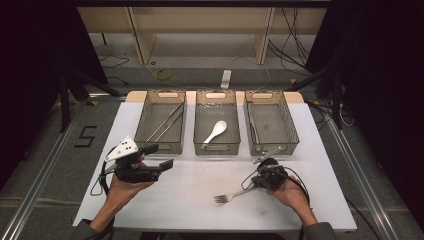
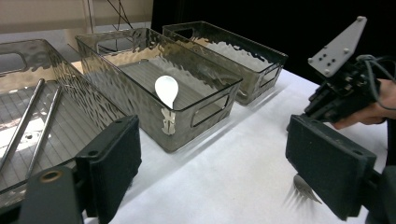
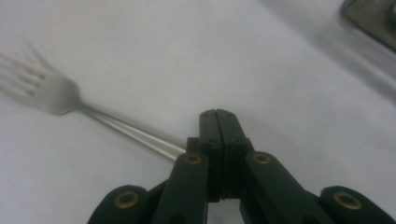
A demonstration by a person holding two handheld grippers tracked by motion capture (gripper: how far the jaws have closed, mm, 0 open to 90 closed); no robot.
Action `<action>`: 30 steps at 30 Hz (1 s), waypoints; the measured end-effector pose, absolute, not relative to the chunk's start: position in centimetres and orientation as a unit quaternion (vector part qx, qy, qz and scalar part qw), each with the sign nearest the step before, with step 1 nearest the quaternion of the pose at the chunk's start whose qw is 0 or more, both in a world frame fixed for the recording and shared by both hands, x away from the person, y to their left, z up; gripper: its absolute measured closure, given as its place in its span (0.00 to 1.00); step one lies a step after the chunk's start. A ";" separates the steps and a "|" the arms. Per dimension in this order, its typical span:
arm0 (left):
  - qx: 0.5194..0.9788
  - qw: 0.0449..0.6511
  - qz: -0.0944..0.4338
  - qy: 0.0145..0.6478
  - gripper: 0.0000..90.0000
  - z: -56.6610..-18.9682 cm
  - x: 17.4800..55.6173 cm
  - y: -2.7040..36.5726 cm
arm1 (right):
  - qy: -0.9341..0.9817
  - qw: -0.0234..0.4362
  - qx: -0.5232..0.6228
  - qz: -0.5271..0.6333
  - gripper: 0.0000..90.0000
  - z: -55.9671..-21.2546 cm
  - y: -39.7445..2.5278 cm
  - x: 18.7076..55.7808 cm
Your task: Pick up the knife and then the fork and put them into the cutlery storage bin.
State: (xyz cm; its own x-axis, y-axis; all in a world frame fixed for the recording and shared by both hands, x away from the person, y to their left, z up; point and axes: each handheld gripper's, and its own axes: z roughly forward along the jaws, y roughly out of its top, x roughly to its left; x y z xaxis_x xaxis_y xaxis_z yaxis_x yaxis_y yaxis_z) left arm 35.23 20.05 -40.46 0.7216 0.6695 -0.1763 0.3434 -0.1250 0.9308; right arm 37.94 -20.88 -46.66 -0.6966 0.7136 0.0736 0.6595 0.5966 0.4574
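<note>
High view: right gripper (image 1: 256, 182), jaws clamped on the handle of a silver metal fork (image 1: 231, 195); tines lie left of it on the white table (image 1: 190, 190). Left gripper (image 1: 160, 156) gapes wide, holding nothing.

Left gripper view: 3 clear plastic bins (image 2: 205, 88) ahead; fork tines beside its right-hand pad.

Right gripper view: jaws pressed together, fork handle pinched between them.

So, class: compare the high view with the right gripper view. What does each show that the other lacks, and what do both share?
High view alone: three bins, chopsticks in the left bin, a white spoon in the middle bin, and the left claw held open. Right gripper view alone: a close look at the right claw, jaws pressed together on the handle. Shared: the fork and the white table.
</note>
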 end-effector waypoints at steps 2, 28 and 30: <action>0.735 0.566 0.144 0.344 0.20 -40.5 35.2 20.0 | 0.896 0.053 0.380 0.225 1.00 -46.6 -20.9 37.1; 0.735 0.565 0.145 0.344 0.20 -40.5 35.2 20.0 | 0.917 0.047 0.336 0.208 0.73 -44.8 -19.7 33.9; 0.736 0.565 0.146 0.344 0.20 -40.5 35.3 20.0 | 0.917 0.045 0.336 0.209 0.71 -44.6 -19.6 33.9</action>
